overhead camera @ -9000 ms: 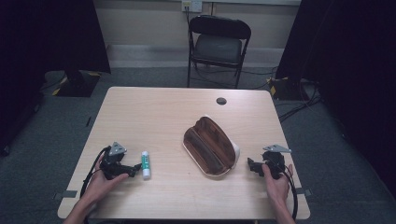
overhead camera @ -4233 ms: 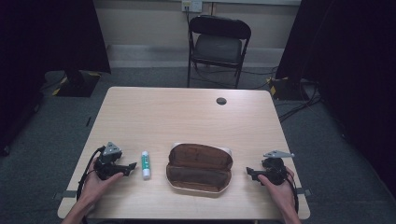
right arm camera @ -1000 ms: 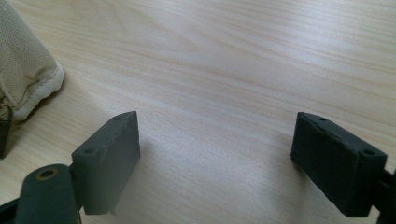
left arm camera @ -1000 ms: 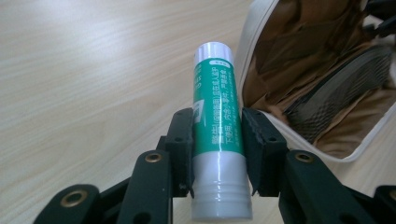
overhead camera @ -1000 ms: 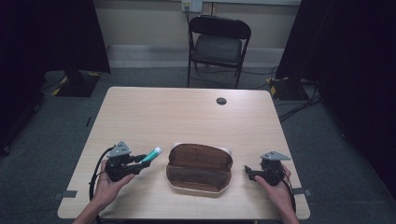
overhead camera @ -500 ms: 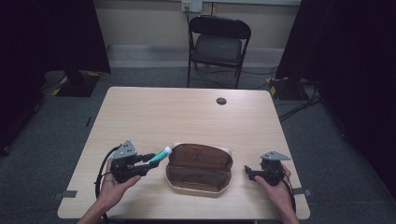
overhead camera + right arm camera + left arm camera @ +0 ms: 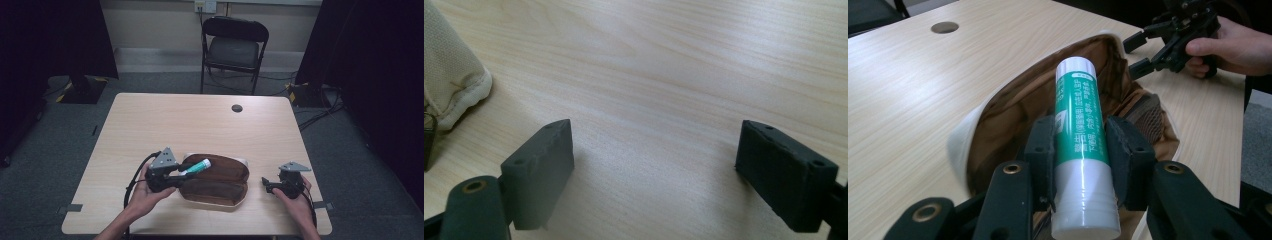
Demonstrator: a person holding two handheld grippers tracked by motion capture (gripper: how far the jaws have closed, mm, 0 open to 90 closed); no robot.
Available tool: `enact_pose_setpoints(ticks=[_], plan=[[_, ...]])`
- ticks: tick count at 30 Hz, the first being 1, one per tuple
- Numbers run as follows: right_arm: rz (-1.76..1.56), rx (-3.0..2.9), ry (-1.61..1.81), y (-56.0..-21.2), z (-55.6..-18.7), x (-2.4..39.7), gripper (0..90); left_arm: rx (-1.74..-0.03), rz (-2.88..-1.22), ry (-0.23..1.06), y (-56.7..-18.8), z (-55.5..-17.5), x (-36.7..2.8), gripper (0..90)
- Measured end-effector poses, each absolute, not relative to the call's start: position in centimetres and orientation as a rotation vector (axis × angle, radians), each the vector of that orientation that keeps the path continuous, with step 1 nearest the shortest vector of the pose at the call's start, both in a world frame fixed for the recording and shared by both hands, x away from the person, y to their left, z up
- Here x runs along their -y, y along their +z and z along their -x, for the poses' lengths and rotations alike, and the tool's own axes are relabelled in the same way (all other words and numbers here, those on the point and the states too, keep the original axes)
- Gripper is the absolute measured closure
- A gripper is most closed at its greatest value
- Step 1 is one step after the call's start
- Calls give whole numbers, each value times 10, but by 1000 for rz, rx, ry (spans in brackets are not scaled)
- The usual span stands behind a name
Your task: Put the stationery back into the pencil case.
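My left gripper [image 7: 181, 173] [image 7: 1080, 145] is shut on a green and white glue stick [image 7: 195, 167] [image 7: 1079, 135]. It holds the stick level over the left end of an open brown pouch [image 7: 214, 181] [image 7: 1013, 107], whose mouth with a cream rim gapes upward. The stick's white cap end points over the pouch's inside. My right gripper [image 7: 266, 183] [image 7: 654, 170] rests on the table to the right of the pouch, jaws wide open with bare wood between them. The pouch's cream corner [image 7: 454, 75] lies to the left of it.
The pale wooden table [image 7: 200, 120] has a round dark cable hole [image 7: 237, 108] near its far edge. A black folding chair [image 7: 232, 47] stands behind the table. The person's hands and forearms come in from the near edge.
My left gripper has lifted the glue stick and carried it right, from beside the pouch to over its left end. The right gripper has stayed put.
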State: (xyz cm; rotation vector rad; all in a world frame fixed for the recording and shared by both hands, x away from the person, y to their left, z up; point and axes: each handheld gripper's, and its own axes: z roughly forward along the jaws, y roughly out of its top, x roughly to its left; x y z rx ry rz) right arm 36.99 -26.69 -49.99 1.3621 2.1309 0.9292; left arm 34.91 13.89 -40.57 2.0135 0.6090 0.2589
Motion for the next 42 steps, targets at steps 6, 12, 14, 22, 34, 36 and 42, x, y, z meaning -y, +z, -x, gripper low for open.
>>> enact_pose_setpoints(ticks=[6,12,14,22,34,36,42], plan=[[-1361,-2130,929,-500,-370,267,145,-568,-2041,234,-409,-356,-118,657],[-1360,-2131,929,-500,-370,267,145,-549,-2075,188,-417,-363,-102,657],[-1362,-2132,930,-500,-370,267,145,-550,-2096,176,-420,-366,-96,656],[-1360,-2132,932,-500,-371,266,145,-595,-2120,180,-435,-382,-82,650],[-1356,-2133,932,-500,-371,266,145,-606,-2110,168,-433,-382,-91,674],[-1356,-2133,932,-500,-371,266,145,-597,-2107,154,-432,-382,-92,696],[-1358,-2133,931,-500,-371,266,145,-609,-2085,143,-431,-381,-100,766]])
